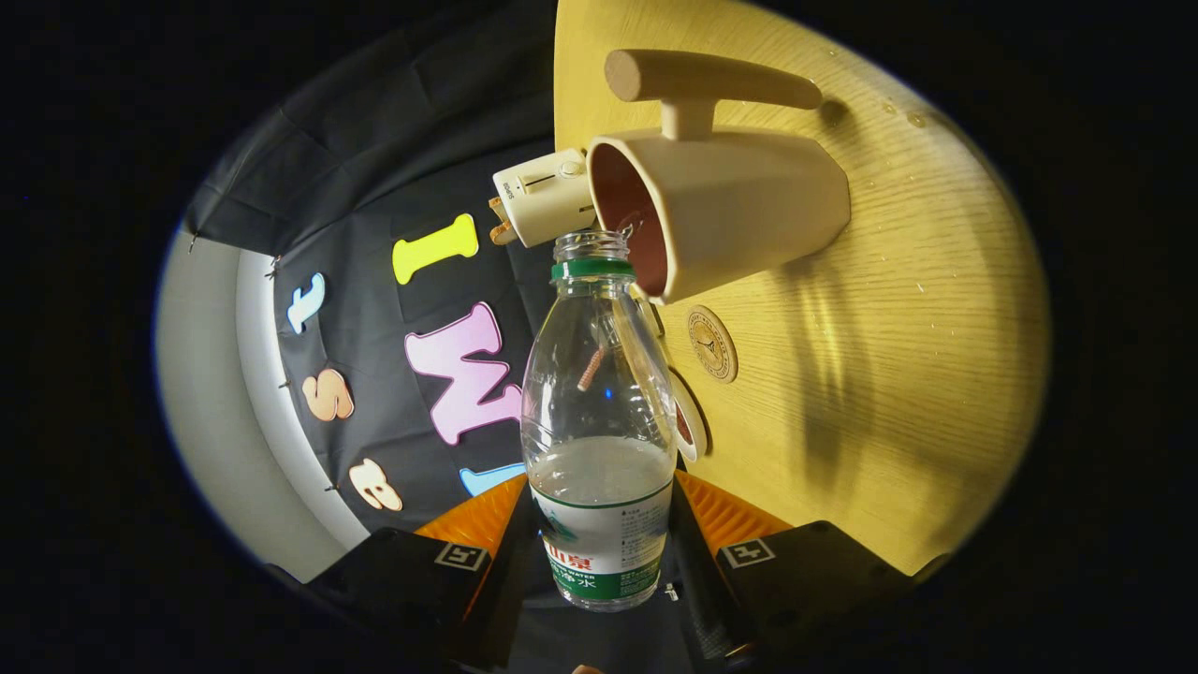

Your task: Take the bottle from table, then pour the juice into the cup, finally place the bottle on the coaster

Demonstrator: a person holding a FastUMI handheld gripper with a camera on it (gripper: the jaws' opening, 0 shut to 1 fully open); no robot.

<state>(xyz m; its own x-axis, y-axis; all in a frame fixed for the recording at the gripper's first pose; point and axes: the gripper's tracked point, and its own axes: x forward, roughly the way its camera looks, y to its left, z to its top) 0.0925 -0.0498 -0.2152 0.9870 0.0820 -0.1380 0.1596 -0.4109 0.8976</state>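
1. Right now I see a pale wooden table [898,374] with visible grain; the whole view is rolled, so its top stands like a wall on the right. On the left hangs the booth's black cloth wall [374,187], with a light grey wall [201,393] beyond its far-left edge. A few small droplets dot the wood near the cup.
2. From my seat, the gripper [604,552] is clamped on the bottle [599,421]: both fingers [412,571] press on its labelled lower body from either side, so the bottle sits between them and reaches forward beyond them.
3. I see the bottle is clear plastic, uncapped, with a green ring at the neck. Its open mouth is right at the rim of the cup [721,206], just touching or nearly so; I cannot tell which.
4. I make out clear liquid filling roughly the lower third of the bottle, nearest the fingers.
5. I see the cup is cream outside and reddish-brown inside, with a wooden bar handle [711,80]. I cannot tell whether it holds liquid.
6. Beside the cup a round coaster [713,344] lies on the wood, and a white boxy device [543,197] stands on its far side.
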